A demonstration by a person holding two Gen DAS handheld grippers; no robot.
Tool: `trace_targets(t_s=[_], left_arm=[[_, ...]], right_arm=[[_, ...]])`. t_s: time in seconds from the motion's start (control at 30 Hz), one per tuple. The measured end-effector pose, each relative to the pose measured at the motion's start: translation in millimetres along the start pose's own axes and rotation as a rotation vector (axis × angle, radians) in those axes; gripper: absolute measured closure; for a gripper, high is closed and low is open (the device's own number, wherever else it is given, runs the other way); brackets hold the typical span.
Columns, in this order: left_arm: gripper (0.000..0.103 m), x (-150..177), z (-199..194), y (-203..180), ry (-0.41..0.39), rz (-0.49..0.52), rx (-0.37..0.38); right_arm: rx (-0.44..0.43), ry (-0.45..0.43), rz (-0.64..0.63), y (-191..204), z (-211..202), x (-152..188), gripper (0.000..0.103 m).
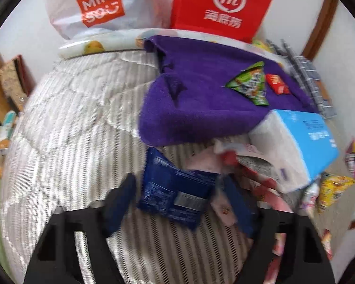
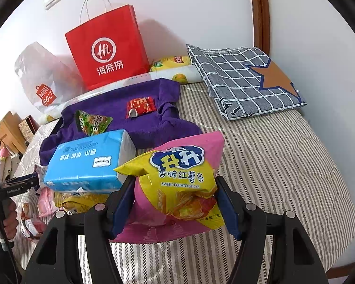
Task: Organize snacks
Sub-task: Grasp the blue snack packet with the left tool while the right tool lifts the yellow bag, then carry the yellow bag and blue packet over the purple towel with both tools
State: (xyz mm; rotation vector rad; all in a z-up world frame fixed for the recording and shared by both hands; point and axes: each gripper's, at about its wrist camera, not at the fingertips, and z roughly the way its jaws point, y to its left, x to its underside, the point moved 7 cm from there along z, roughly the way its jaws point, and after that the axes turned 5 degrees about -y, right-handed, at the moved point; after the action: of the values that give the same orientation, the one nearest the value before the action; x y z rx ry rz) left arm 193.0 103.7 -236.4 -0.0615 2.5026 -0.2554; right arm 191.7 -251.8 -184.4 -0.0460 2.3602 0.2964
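Observation:
My left gripper (image 1: 177,189) points down at the striped bed (image 1: 71,130) and brackets a dark blue snack packet (image 1: 175,194). Its pads meet the packet's two side edges, though the view is blurred. My right gripper (image 2: 175,182) is shut on a pink and yellow bag of sweet potato sticks (image 2: 177,165), holding it upright above the bed. A purple towel (image 2: 120,108) lies beyond with a green packet (image 2: 92,123) and a red packet (image 2: 140,105) on it. Several more snacks (image 1: 255,172) are heaped beside and under a blue tissue pack (image 1: 303,142).
A red paper bag (image 2: 106,52) and a white plastic bag (image 2: 40,78) stand against the wall behind the towel. A folded checked cloth (image 2: 243,80) lies at the bed's far right. A person's hand (image 2: 7,215) holds the other gripper's handle at the left edge.

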Motion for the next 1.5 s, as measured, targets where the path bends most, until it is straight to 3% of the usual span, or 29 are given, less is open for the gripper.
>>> trace_targets(t_s=[0.03, 0.2, 0.4, 0.47, 0.5, 0.63, 0.93, 1.5], left_arm=[[0.046, 2, -3, -1, 0.008, 0.002, 0.028], [0.048, 14, -12, 1, 0.003, 0.018, 0.017], [0.038, 17, -8, -3, -0.025, 0.025, -0.013], [0.046, 18, -8, -9, -0.036, 0.057, -0.029], [0.057, 20, -9, -10, -0.034, 0.057, -0.014], [0.063, 20, -16, -10, -0.030, 0.020, -0.004], [0.064, 21, -46, -18, -0.072, -0.001, 0.015], [0.063, 2, -78, -82, -0.120, 0.068, 0.073]], right_arm=[[0.002, 0.003, -0.003, 1, 0, 1, 0.039], [0.000, 0.008, -0.002, 6, 2, 4, 0.039], [-0.013, 0.021, -0.001, 10, 5, 8, 0.039], [-0.018, 0.022, 0.001, 11, 5, 10, 0.039], [-0.022, 0.022, 0.003, 11, 5, 11, 0.039], [-0.030, 0.018, 0.012, 10, 2, 14, 0.039], [-0.056, -0.010, 0.006, 13, -9, 14, 0.039], [-0.091, -0.074, -0.028, 29, -32, 2, 0.039]])
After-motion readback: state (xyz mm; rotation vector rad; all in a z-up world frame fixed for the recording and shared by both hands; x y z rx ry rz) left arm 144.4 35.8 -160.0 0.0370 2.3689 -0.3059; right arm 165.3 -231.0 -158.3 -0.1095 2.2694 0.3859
